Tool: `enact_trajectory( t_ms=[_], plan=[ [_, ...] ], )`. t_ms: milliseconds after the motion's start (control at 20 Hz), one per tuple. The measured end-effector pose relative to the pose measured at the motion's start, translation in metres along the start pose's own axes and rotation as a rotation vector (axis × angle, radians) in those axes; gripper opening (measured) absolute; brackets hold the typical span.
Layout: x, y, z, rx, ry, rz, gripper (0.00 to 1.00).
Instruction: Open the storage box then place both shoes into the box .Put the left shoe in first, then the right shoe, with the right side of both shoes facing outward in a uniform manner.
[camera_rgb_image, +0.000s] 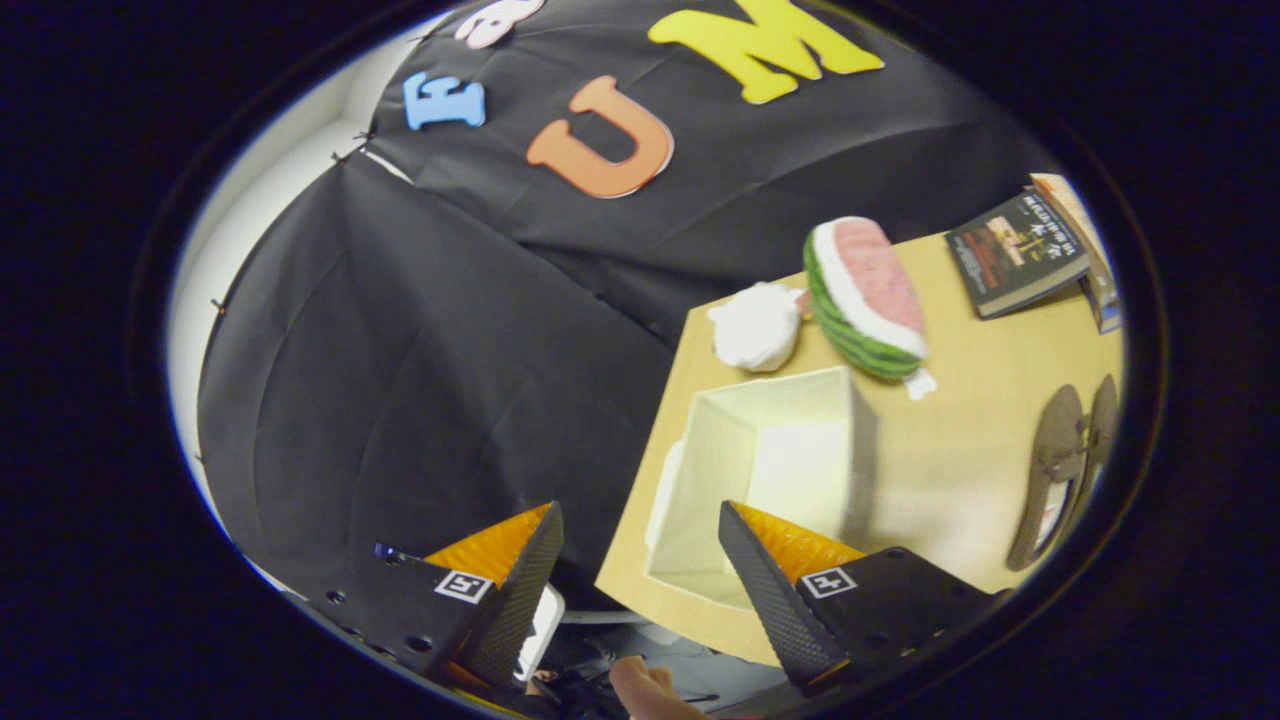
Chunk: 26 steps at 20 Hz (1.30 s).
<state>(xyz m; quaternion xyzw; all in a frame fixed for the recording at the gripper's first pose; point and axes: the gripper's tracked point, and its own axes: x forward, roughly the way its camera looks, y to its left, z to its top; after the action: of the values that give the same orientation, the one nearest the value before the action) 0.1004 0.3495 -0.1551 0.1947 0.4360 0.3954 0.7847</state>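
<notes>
A white storage box (790, 440) stands open on the wooden table (960, 500), its inside bare. My gripper (640, 510) is open with nothing between its fingers. It hangs over the table's near corner, with one fingertip (745, 560) in front of the box's near wall and the other off the table's side against the black cloth. Two brown shoes (1065, 470) lie side by side on the table, well to the right of the box and beyond the fingers. I see them at a slant, so I cannot tell left from right.
Beyond the box lie a watermelon-slice plush (865, 300) and a white soft lump (758, 325). Two books (1020, 250) sit at the table's far corner. A person's hand (648, 690) and a white flat object (543, 625) show below the fingers.
</notes>
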Motion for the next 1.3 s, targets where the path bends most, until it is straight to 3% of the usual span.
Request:
enact_trajectory(
  t_ms=[450,700,1100,1300],
  plan=[
    [-0.107,-0.193,0.017,0.061,-0.016,-0.278,0.96],
    [-0.118,-0.28,-0.011,0.052,0.056,-0.46,0.94],
    [-0.093,-0.351,-0.058,0.025,0.206,-0.593,0.77],
    [-0.078,-0.373,-0.071,0.024,0.246,-0.652,0.53]
  ],
)
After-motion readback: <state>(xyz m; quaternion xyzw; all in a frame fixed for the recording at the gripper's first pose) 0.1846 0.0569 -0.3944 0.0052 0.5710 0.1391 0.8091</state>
